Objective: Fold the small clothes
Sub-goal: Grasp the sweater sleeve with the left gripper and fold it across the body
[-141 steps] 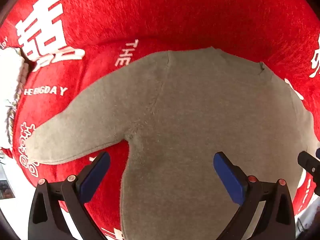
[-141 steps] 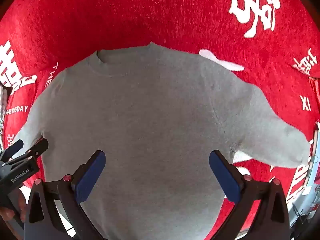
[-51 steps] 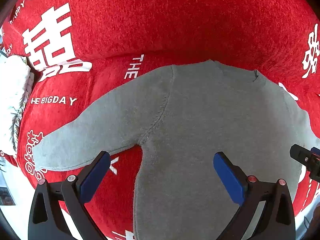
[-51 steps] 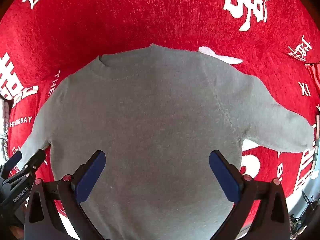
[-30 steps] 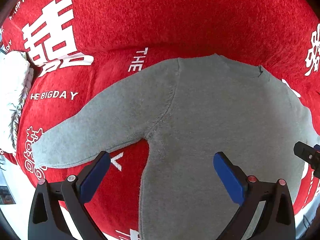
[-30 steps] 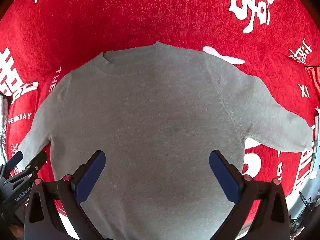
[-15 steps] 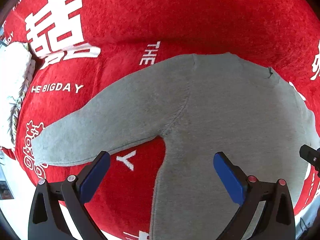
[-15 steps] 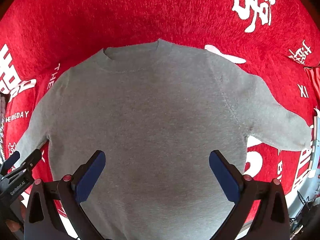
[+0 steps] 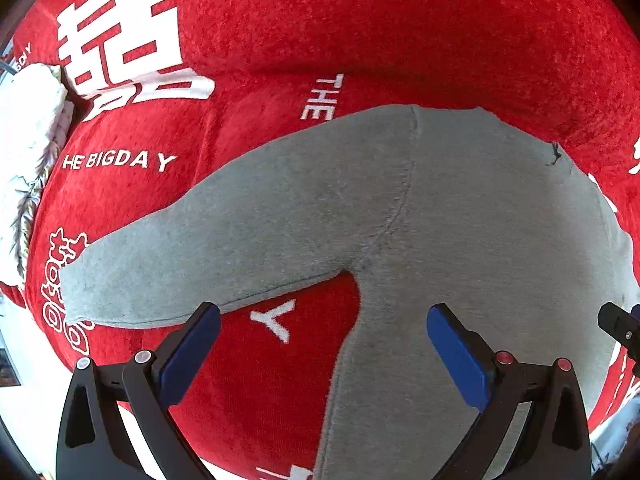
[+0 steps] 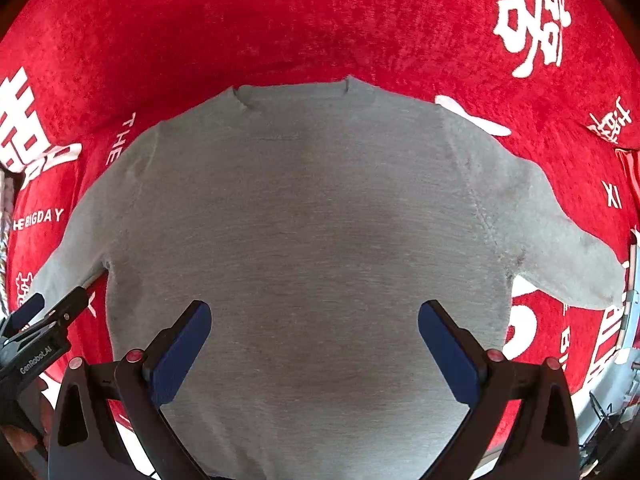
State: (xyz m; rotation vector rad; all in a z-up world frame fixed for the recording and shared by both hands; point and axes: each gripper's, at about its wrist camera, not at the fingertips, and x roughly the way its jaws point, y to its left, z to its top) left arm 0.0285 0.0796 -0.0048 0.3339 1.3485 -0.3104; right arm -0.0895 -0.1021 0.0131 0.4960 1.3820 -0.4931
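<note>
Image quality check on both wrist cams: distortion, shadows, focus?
Left wrist: strong fisheye bulge, dark vignette at the corners; the grey sweater and the red blanket are sharp, and the light is even. Right wrist: same barrel warp; a soft darker patch sits mid-sweater, while the weave stays crisp. No glare or motion blur in either view; left gripper and right gripper both in focus, jaws apart.

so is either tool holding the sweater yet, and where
No. Both the left tool and right tool are open above the flat grey sweater, holding nothing.
</note>
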